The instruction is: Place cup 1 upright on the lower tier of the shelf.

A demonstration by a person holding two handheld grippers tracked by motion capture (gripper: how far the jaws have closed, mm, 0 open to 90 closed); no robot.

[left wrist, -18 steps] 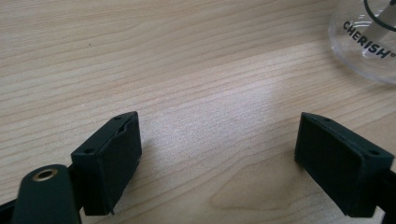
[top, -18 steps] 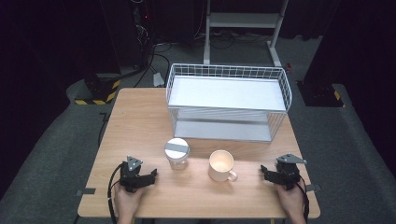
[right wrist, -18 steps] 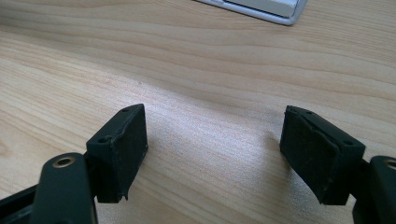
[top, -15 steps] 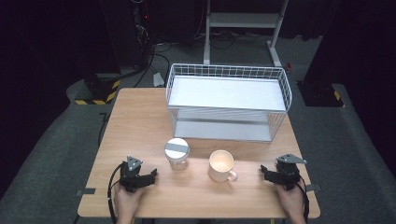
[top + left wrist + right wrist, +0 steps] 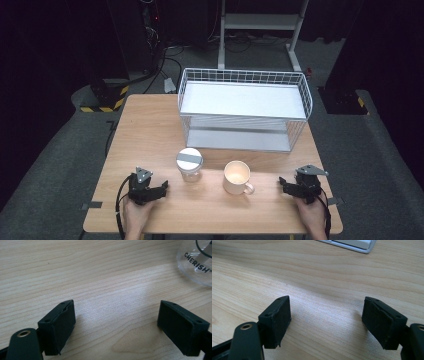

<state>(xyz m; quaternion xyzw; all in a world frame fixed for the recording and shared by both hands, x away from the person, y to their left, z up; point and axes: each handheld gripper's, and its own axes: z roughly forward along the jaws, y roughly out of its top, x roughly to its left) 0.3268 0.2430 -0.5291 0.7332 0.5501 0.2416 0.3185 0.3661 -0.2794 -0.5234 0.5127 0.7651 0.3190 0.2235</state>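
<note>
Nothing has shifted since the earlier frames: both hands and both vessels sit where they were. The left tool rests low on the light wooden counter at the lower left of the high view, its two black jaws spread wide with bare wood between them, holding nothing. The right tool lies at the lower right, its two jaws likewise spread apart and empty.

Two vessels stand between them in the lower middle of the frame: one clear glass jar with a white lid, just up and right of the left tool, and one cream ceramic mug with a handle, near the jar but apart from it. One white two-tier wire rack fills the upper middle of the counter.

In the left gripper view the jar shows at the upper right corner.
</note>
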